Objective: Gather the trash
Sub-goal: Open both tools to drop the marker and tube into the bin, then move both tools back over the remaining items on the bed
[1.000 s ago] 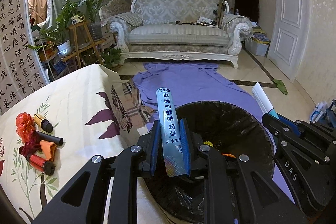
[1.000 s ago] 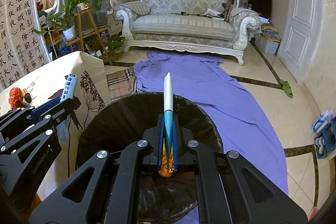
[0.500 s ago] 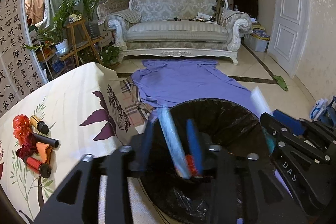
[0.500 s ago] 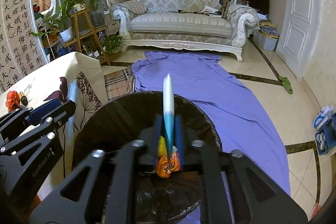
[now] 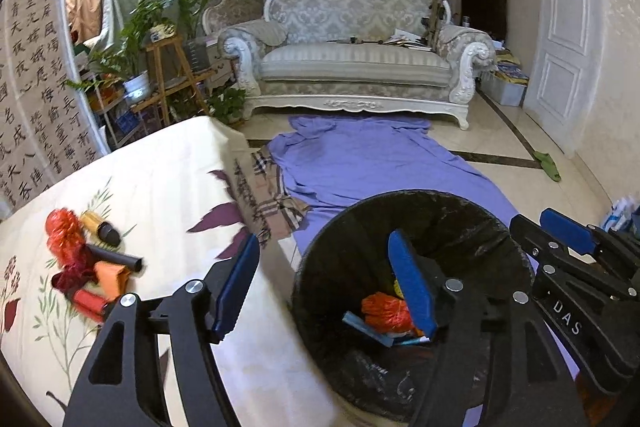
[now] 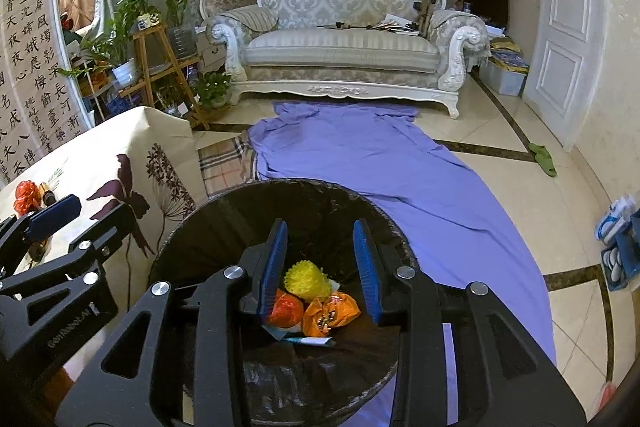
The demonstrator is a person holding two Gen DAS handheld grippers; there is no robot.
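Black plastic lines the trash bin, which fills the 6 o'clock region of both wrist views. Left gripper: jaws spread wide and empty, one finger over the floral tablecloth, the other over the bin mouth. Right gripper: jaws apart and empty, directly above the bin. Inside lie a yellow wrapper, orange wrappers and a blue-white packet. Uncollected trash remains on the cloth at 9 o'clock. Purple sheet at 12 o'clock.
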